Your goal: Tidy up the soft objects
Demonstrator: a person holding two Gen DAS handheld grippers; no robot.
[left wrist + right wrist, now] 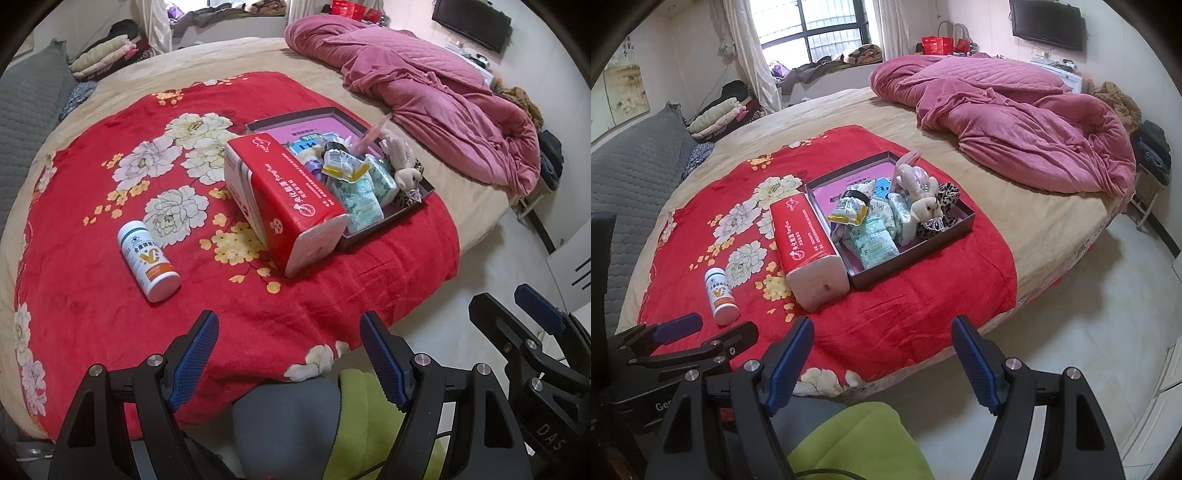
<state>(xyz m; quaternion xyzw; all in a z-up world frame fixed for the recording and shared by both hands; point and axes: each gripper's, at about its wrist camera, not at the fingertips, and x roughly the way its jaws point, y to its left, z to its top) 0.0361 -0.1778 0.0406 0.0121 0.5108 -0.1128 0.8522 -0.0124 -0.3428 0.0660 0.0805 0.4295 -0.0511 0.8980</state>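
A shallow dark box [384, 218] [923, 254] on the red floral blanket [92, 295] [923, 295] holds tissue packs [364, 201] [873, 240], a small plush toy [406, 177] [925, 208], a leopard-print piece [951, 194] and other small soft items. A red tissue pack [288, 199] [809, 240] leans against the box's left side. A white pill bottle [147, 256] [720, 295] lies on the blanket to the left. My left gripper [288, 354] [687, 332] and right gripper [882, 354] [517, 306] hover open and empty over the bed's near edge.
A crumpled pink quilt [424, 92] [1015, 122] lies at the bed's far right. Grey cushion [26, 118] [635, 170] and folded clothes [716, 114] sit at the left. Pale floor [1089, 332] lies right of the bed. Green and grey fabric [332, 417] [857, 439] is below the grippers.
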